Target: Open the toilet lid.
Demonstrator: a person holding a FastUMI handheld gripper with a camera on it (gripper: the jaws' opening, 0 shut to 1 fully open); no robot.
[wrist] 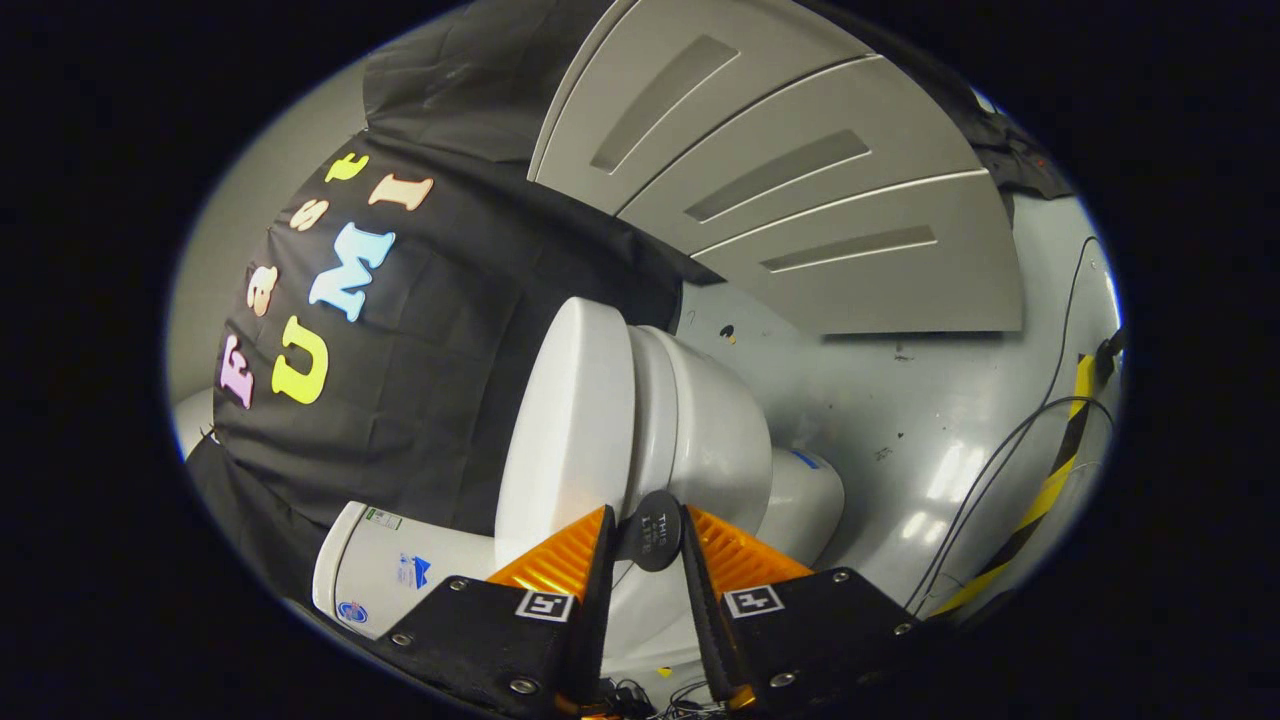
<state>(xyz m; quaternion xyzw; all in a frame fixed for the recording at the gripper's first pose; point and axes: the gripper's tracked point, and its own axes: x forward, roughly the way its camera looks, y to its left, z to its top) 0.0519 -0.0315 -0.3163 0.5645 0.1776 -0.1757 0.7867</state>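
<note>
Off to the left of the gripper (647,535) and a little beyond it lies the toilet's cistern (400,575), its end against the black cloth wall (420,330). Just ahead of the left finger rises the toilet lid (565,420), already swung well up from the seat (655,400), which sits just to its right on the bowl (725,440). Between the two fingers stands a small dark round tab (652,530) that looks fixed to the lid's edge; both fingers appear to press its sides, so the gripper is clamped on it. Right of the right finger the bowl's base (810,500) meets the grey floor (900,400), and further right run dark cables (1000,460) and a yellow-and-black striped strip (1050,470); beyond them are pale grey panels (800,180). I judge the lifting step nearly done: the next move calls for carrying the tab on toward the cistern until the lid rests, then parting the fingers.
</note>
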